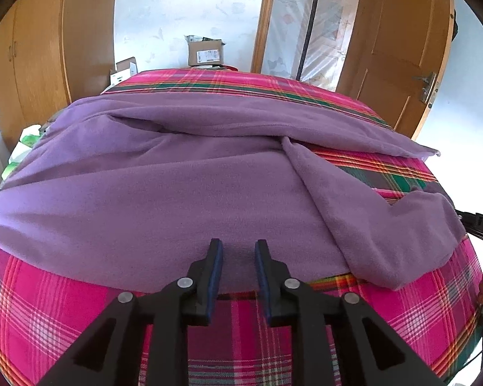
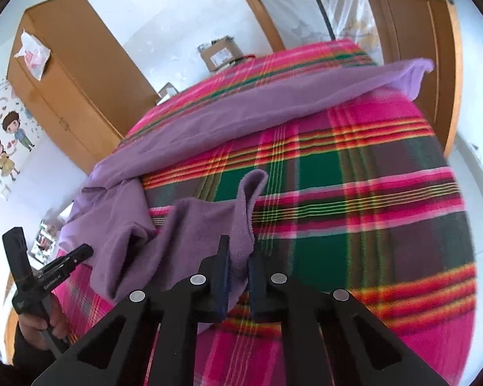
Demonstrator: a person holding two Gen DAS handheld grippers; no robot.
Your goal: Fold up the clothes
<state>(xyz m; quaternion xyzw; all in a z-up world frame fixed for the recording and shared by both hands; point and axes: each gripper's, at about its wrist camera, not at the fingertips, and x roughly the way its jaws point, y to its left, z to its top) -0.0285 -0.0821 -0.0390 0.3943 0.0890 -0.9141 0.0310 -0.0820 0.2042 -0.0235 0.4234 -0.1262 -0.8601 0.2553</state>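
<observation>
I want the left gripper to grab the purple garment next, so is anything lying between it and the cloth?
Nothing visible. The left gripper hovers with open jaws right over the near hem of the purple garment, with only the plaid bedsheet beneath.

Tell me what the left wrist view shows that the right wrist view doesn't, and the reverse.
Only the left wrist view shows the left gripper from behind, jaws apart over the near hem of the purple garment, nothing between them, plus the door handle.

Only the right wrist view shows the right gripper clamped on a fold of the garment's sleeve, the cartoon wall sticker and a plastic bag on the wardrobe.

Both show the garment spread on the pink plaid bedspread, the wooden wardrobe and a cardboard box.
</observation>
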